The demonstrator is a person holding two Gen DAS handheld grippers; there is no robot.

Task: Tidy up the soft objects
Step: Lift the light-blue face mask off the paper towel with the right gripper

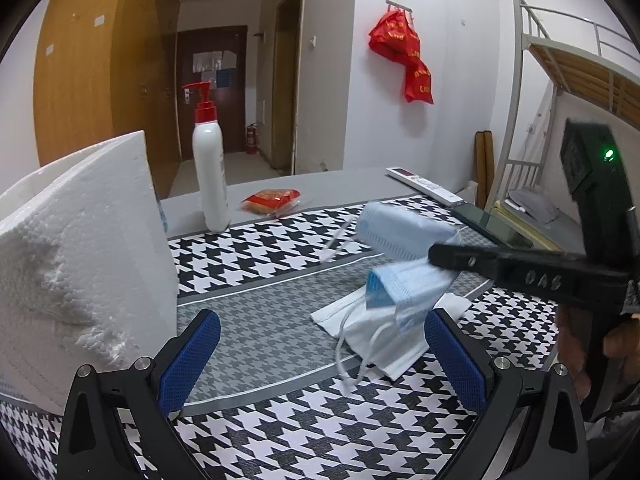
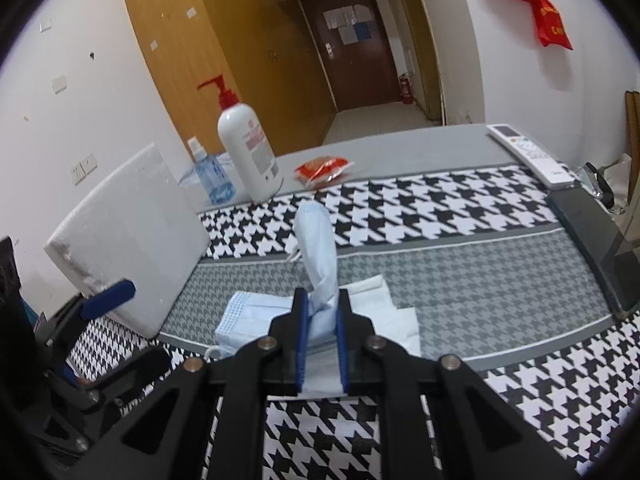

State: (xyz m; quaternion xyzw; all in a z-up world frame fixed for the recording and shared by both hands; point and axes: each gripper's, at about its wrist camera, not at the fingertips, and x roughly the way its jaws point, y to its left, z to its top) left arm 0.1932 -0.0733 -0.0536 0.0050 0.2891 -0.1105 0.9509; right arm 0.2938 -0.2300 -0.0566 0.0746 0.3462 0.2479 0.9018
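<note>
Left wrist view: left gripper [image 1: 322, 354] w/ blue pads spread wide, nothing between them, low over the houndstooth cloth [image 1: 280, 420]. Just ahead lies a small heap of masks [image 1: 372, 332], white ones under a blue one, ear loops trailing toward the camera. Right gripper [image 1: 434, 254] comes in from the right edge, its tip at a pale blue mask [image 1: 404, 232] lifted clear of the heap. White foam block [image 1: 80, 260] stands at left; pump bottle [image 1: 210, 160] and a red snack packet [image 1: 272, 200] sit further back, remote [image 1: 424, 186] at far right. Right wrist view: right gripper [image 2: 323, 320] clamped on the pale blue mask [image 2: 318, 248], pads pinching its bunched lower end, rest of it sticking up and away. Heap of masks [image 2: 248, 320] lies on the cloth just below and left of the fingers. Left gripper's blue pad [image 2: 108, 298] shows at far left beside the foam block [image 2: 132, 240].
</note>
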